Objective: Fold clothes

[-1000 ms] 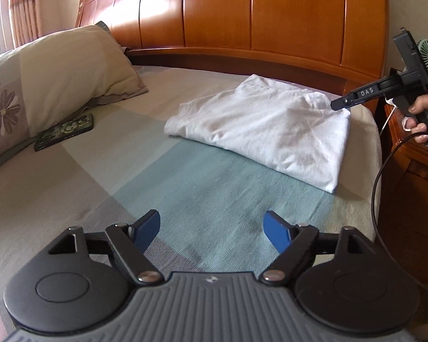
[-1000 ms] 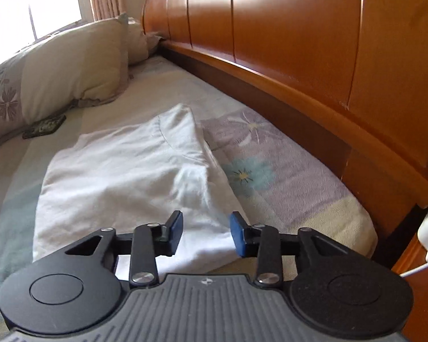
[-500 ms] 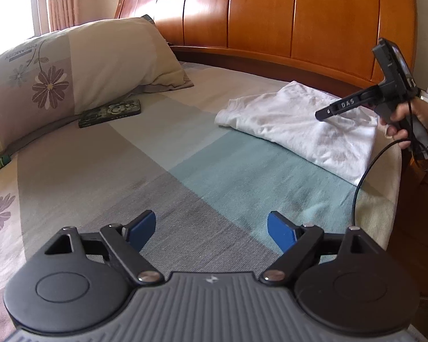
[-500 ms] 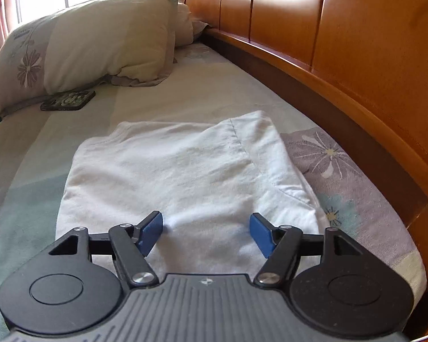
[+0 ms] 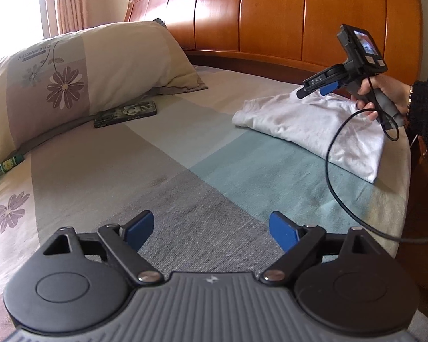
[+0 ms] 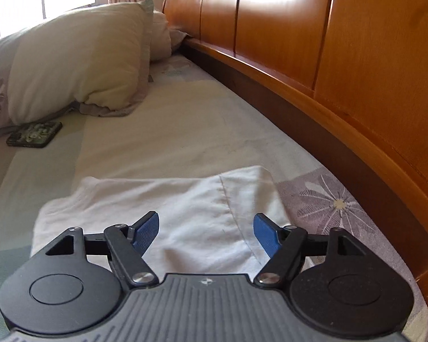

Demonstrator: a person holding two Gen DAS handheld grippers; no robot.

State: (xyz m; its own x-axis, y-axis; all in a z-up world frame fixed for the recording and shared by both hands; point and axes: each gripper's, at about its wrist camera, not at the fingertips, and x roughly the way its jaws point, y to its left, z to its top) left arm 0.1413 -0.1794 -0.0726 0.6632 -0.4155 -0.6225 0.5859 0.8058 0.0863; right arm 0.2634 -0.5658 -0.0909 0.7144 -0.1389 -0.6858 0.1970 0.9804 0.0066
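A white shirt [image 5: 314, 125] lies folded on the bed [image 5: 185, 165], close to the wooden headboard [image 5: 299, 17] and at the side edge of the mattress. It forms a flat, slightly wrinkled rectangle with a seam line across it, and its far corner is near a purple flower printed on the sheet [image 6: 331, 202]. The right gripper [image 6: 206, 230] hovers over the near part of the shirt; its two blue fingers [image 6: 147, 229] stand wide apart and hold nothing, and from the pictures it seems they are above the cloth, not touching it. In the left wrist view the same gripper is seen from the side, held by a hand [image 5: 369, 97] in a dark fuzzy sleeve [image 5: 426, 114], with a black cable [image 5: 336, 171] hanging down from it over the shirt. The left gripper [image 5: 212, 232] is well apart from the shirt, over the grey and teal part of the sheet, and its blue fingers are also spread wide with nothing between them. Farther from the shirt, along the headboard, a big pillow [image 5: 85, 77] with flower print leans, and a dark flat case [image 5: 125, 113] lies on the sheet just beside the pillow. A green thing [image 5: 2, 169] is at the left edge of the bed, beyond the pillow; I cannot tell what it is.
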